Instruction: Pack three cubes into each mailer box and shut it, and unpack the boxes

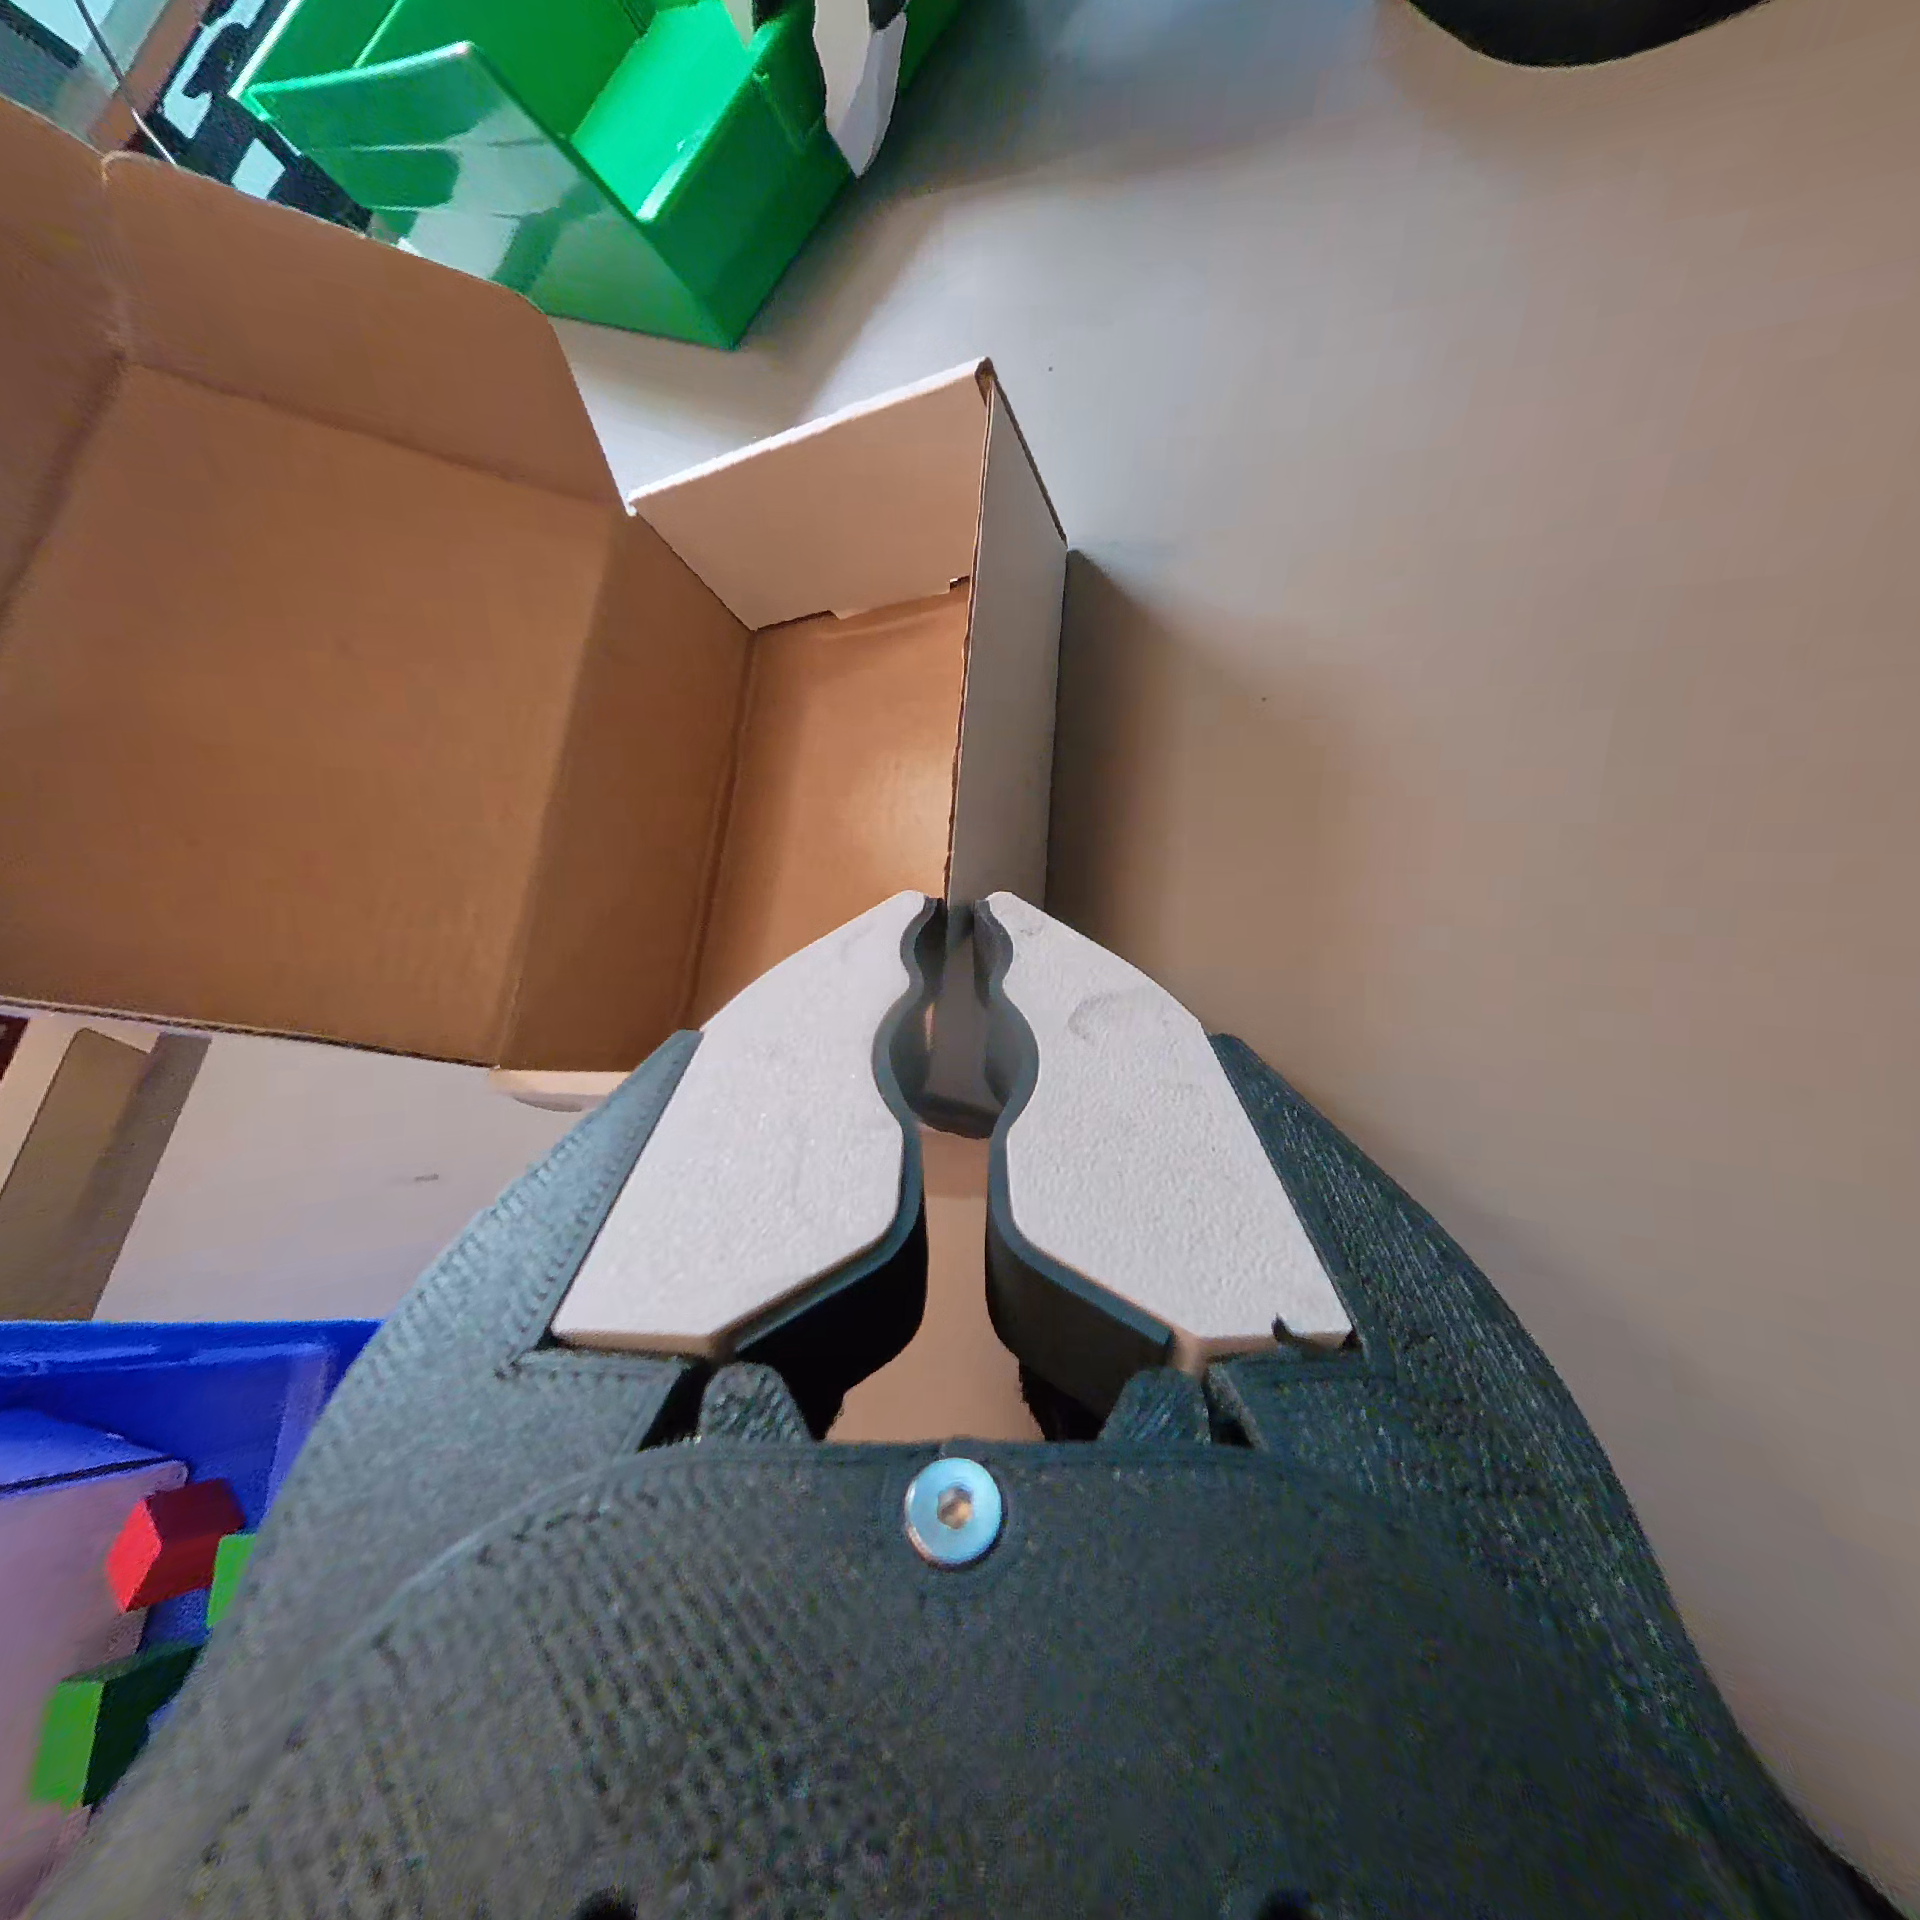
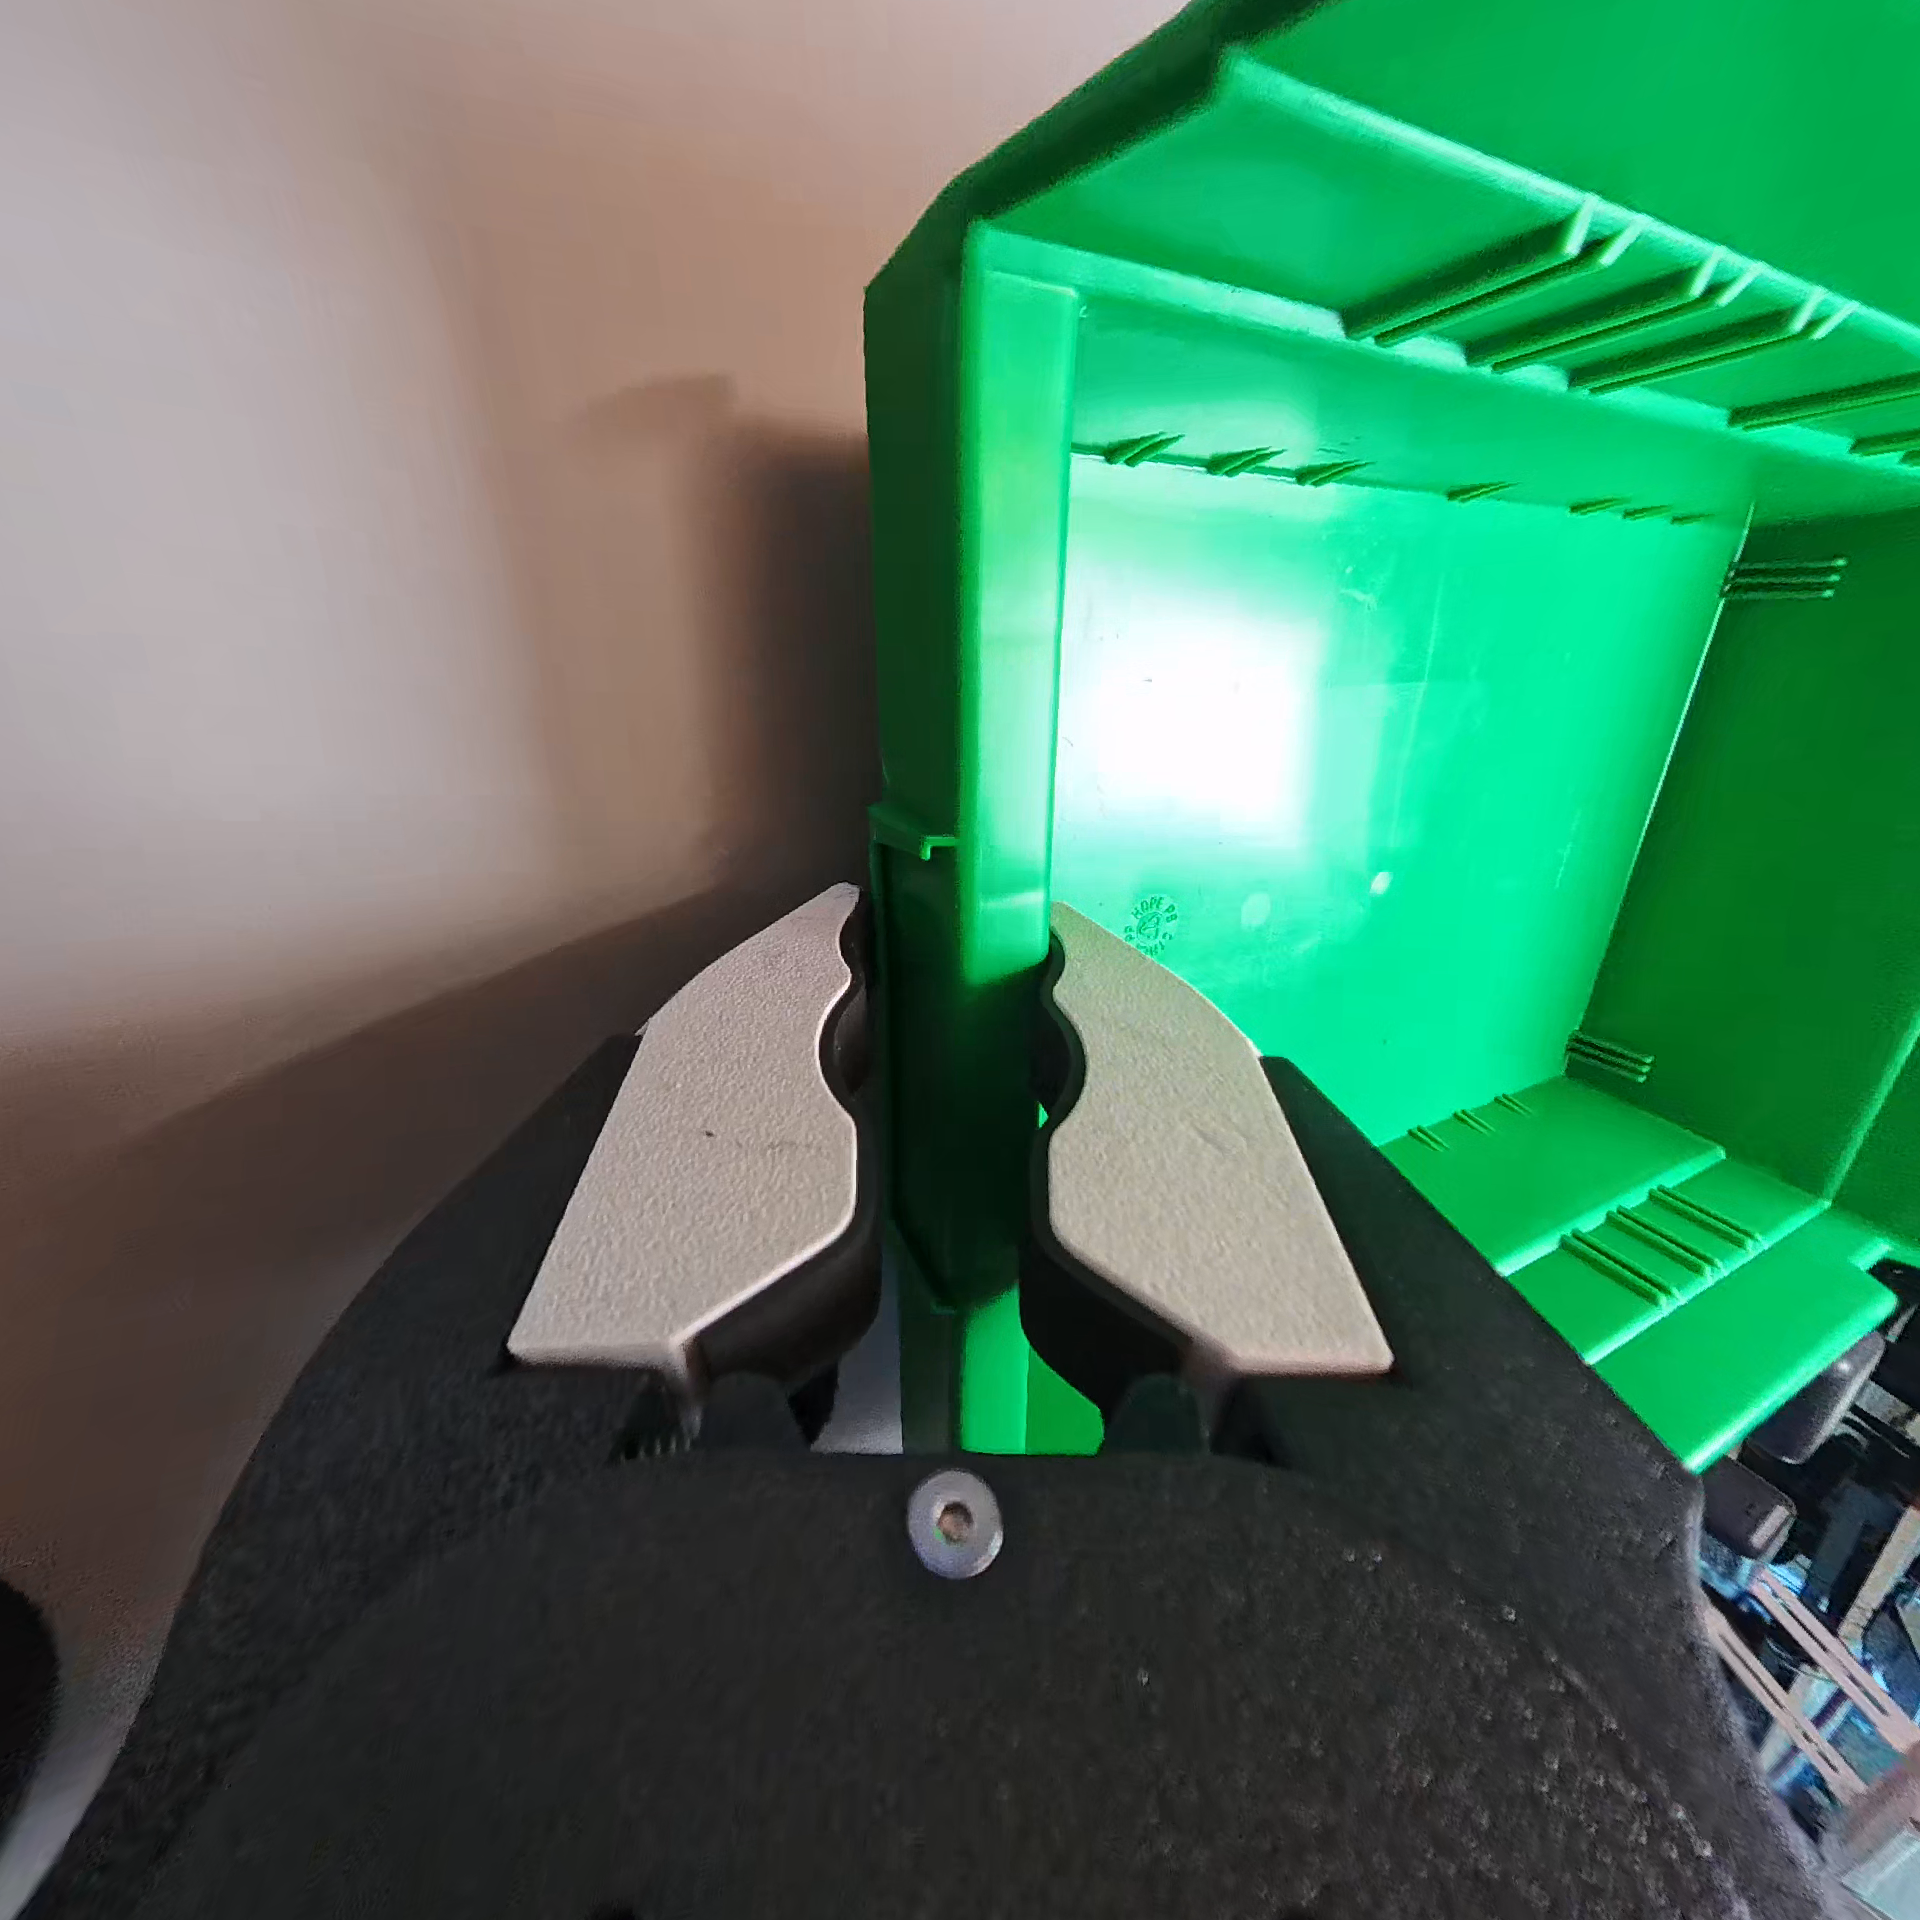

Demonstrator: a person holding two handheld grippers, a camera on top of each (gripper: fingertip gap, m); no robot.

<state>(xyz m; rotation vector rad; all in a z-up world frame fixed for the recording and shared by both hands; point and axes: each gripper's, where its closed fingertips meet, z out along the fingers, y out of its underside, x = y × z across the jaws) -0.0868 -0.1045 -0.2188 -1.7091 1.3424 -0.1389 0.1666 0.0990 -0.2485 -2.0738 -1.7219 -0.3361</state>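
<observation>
An open cardboard mailer box (image 1: 343, 675) lies on the table at the left of the left wrist view, brown inside, white outside, with nothing visible in it. My left gripper (image 1: 961, 920) is shut on the box's upright side wall (image 1: 1013, 665), gripping its near edge. A red cube (image 1: 171, 1543) and green cubes (image 1: 73, 1735) lie in a blue bin (image 1: 177, 1371) at the lower left. My right gripper (image 2: 956, 935) is shut on the corner rim of a green plastic bin (image 2: 1351, 727), which is tipped so that its empty inside faces the camera.
The green bin also shows at the top of the left wrist view (image 1: 644, 187), beyond the mailer box. The beige table (image 1: 1455, 727) spreads to the right of the box. A dark object (image 1: 1621, 26) sits at the top right edge. The grippers' ends are close to 35 cm from one another. The red cube (image 1: 171, 1543) lies around 30 cm away from my left fingertips.
</observation>
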